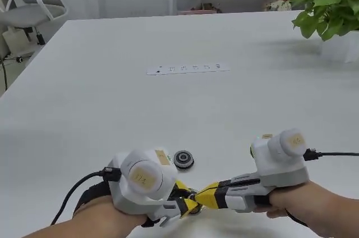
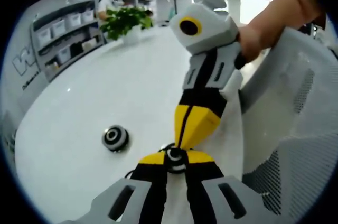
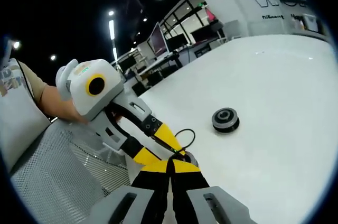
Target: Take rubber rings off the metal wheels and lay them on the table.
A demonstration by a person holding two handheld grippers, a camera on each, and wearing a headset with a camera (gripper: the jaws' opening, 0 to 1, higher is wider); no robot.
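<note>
Held wheel point(image 2: 174, 157) – a small metal wheel. In the left gripper view its round hub face is turned back toward the camera, so its axis runs roughly along that gripper's jaws. It sits between the yellow tips of the left gripper point(image 2: 175, 155), which are closed onto it from both sides.

Rubber ring point(image 3: 188, 136) – a thin black loop standing off the held wheel, just beyond the tips of the right gripper point(image 3: 170, 165). The loop bows away from the wheel, to the far side of the right jaws.

Right gripper: jaws pressed almost fully together, with a narrow slit between them, pinching at the wheel's rim where the loop begins. The two grippers meet tip to tip, nearly in line with each other.

Second wheel point(image 1: 183, 159): lies flat on the table point(image 1: 112, 97), axis upright, black ring still seated. It is just ahead of the left gripper's body and apart from both sets of tips.
</note>
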